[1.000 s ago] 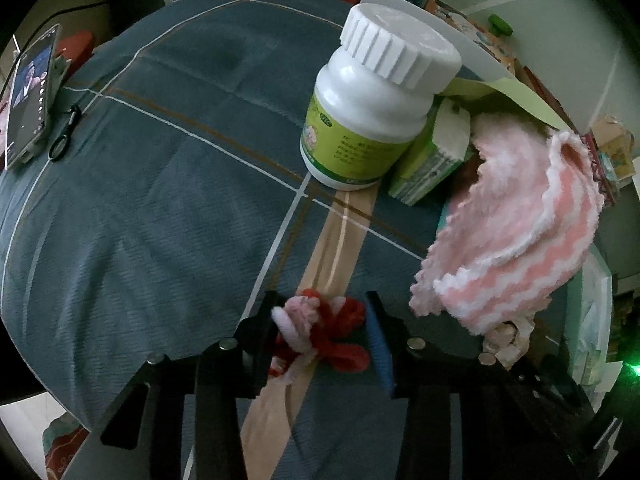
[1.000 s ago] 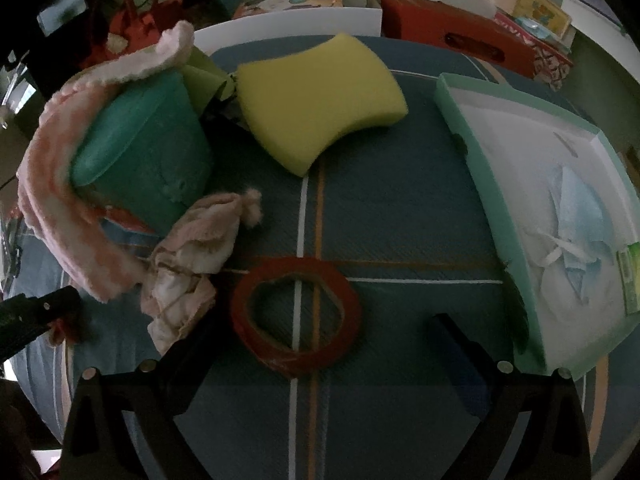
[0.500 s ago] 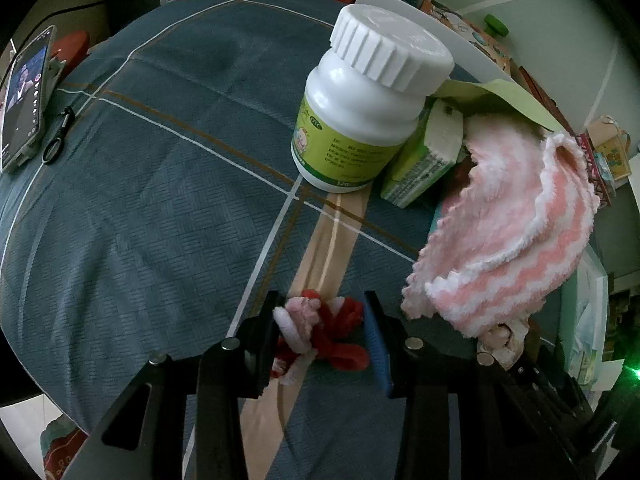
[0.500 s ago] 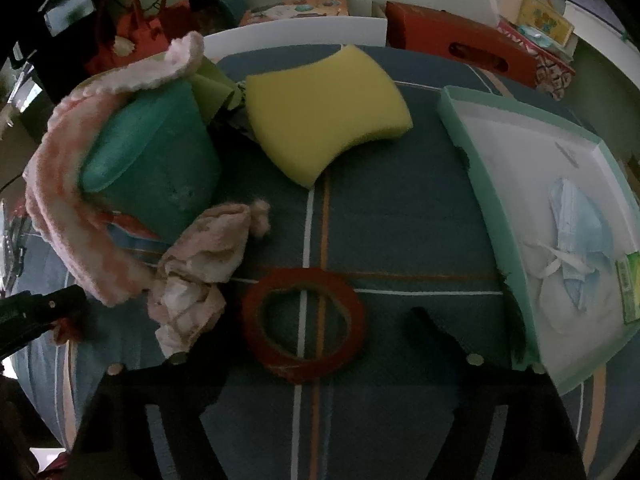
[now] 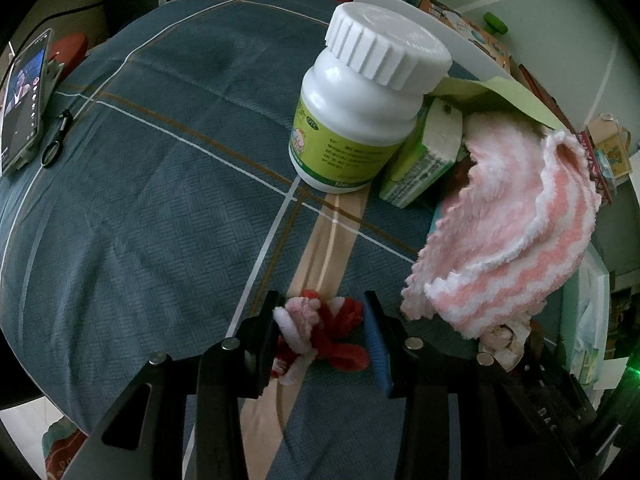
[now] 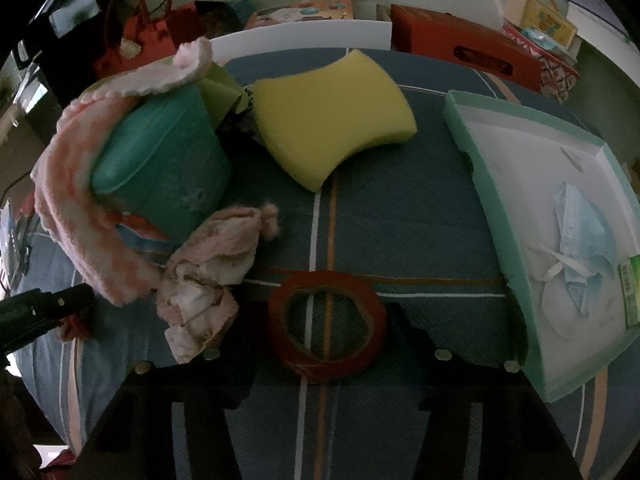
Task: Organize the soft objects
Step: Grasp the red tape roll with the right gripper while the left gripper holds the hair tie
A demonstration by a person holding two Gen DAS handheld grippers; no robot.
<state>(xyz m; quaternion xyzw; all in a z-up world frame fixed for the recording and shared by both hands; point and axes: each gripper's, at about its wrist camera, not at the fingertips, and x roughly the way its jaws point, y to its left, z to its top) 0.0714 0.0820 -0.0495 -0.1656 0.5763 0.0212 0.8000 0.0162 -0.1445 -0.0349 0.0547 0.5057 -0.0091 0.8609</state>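
Both wrist cameras peer steeply down, close over the blue plaid bedspread (image 5: pixel 140 220). The left view faces a white plastic bottle (image 5: pixel 360 120), with the pink-and-white striped fluffy towel (image 5: pixel 512 232) to that bottle's right. The right view faces a yellow curved sponge (image 6: pixel 332 116); the same towel (image 6: pixel 76 216) hangs at its left edge, the overlap.

White bottle (image 5: pixel 360 120) label: print too small
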